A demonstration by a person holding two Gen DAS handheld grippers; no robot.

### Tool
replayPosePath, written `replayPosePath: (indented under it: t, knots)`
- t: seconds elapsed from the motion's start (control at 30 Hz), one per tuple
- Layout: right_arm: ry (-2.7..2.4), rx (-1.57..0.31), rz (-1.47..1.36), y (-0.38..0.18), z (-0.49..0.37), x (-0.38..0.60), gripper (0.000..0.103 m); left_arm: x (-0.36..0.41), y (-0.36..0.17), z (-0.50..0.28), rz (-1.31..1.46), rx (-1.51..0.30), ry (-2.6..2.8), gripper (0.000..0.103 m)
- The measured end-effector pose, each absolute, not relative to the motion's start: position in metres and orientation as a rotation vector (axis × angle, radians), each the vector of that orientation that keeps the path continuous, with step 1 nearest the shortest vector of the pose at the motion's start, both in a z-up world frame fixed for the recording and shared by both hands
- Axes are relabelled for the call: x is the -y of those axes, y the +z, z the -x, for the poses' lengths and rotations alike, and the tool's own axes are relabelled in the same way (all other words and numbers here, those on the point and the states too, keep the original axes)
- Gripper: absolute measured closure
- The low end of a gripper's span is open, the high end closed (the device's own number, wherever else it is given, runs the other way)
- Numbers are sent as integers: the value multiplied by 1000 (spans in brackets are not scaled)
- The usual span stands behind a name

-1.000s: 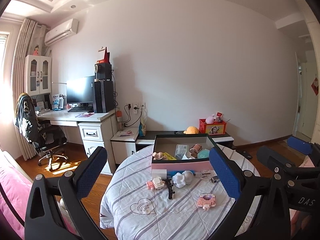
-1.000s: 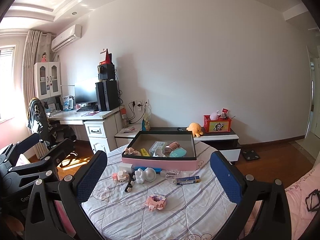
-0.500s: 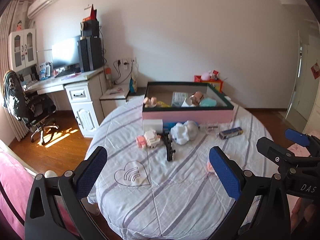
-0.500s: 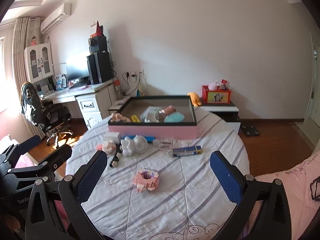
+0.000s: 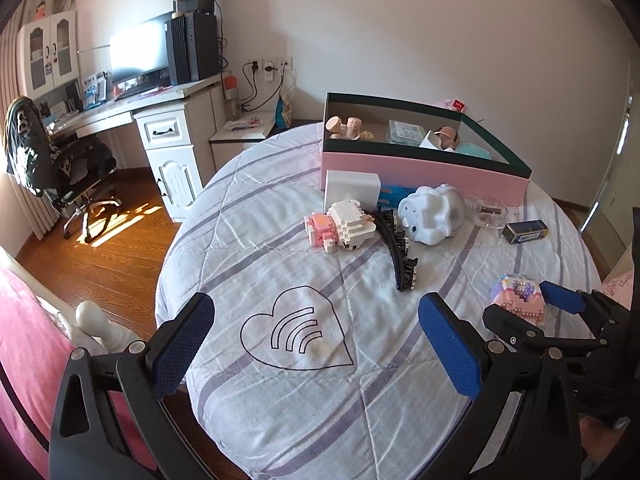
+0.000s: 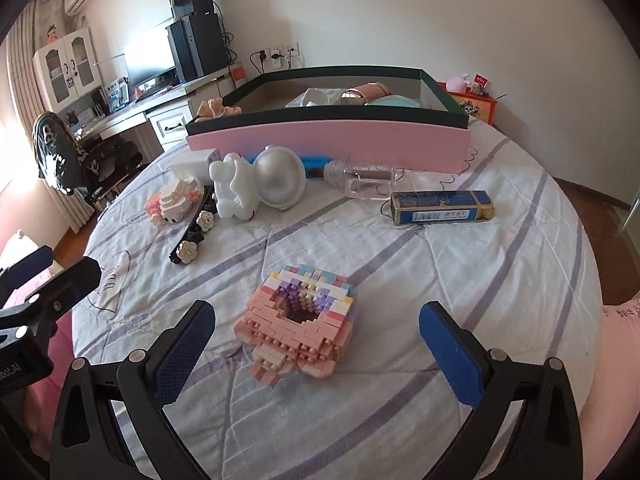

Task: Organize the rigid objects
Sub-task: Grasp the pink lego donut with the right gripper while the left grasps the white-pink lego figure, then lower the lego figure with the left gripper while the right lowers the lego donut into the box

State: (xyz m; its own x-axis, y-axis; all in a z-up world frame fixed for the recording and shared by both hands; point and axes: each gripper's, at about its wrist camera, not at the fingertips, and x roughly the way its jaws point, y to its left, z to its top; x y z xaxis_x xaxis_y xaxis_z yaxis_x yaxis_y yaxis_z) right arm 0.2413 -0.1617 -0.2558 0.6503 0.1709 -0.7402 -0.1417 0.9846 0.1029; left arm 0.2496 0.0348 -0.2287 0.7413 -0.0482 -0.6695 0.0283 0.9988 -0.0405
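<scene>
A pink and pastel block model [image 6: 300, 320] lies on the striped tablecloth between the fingers of my right gripper [image 6: 316, 344]. Its jaws are closing, and the pads stand clear of the model on both sides. In the left wrist view the same model [image 5: 518, 298] shows at the right with the right gripper [image 5: 530, 310] around it. My left gripper [image 5: 316, 344] hangs open over a heart print with nothing between its fingers. Further back lie a white-pink block animal [image 5: 344, 228], a black flowered hair clip [image 5: 400, 248], a white figure [image 5: 432, 216] and a blue carton [image 6: 440, 208].
A pink box with a dark rim [image 6: 328, 140] stands at the table's far side and holds several items. A clear bottle [image 6: 360, 180] and a white box [image 5: 352, 188] lie before it. A desk [image 5: 160, 120] and office chair [image 5: 60, 168] stand at the left.
Both grippers have sunk toward the table and tipped downward. The right one has come down around the pink block model, with its jaws a little narrower than before.
</scene>
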Motion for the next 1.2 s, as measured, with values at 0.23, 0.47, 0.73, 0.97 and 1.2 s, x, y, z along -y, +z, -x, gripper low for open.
replayPosePath:
  t: [0.23,0.47,0.73,0.97,1.2]
  knots:
    - [167,-830,-10,-253,-245,185,39,-31,-240,-282,33,-775,-44,0]
    - [166,-840,-43,-256,-260,199,39,-29,-251,-333,44,-838,-24,0]
    - [184,-845,-49,-257,-263,196,39,-18,-263,-368,15,-900,-47,18]
    - [197,-837,-65,-257,-263,199,39,-19,-252,-350,28,-819,-83,42]
    - [213,-805,-112,-255,-259,206,39,3,-232,-301,-24,-740,-134,42]
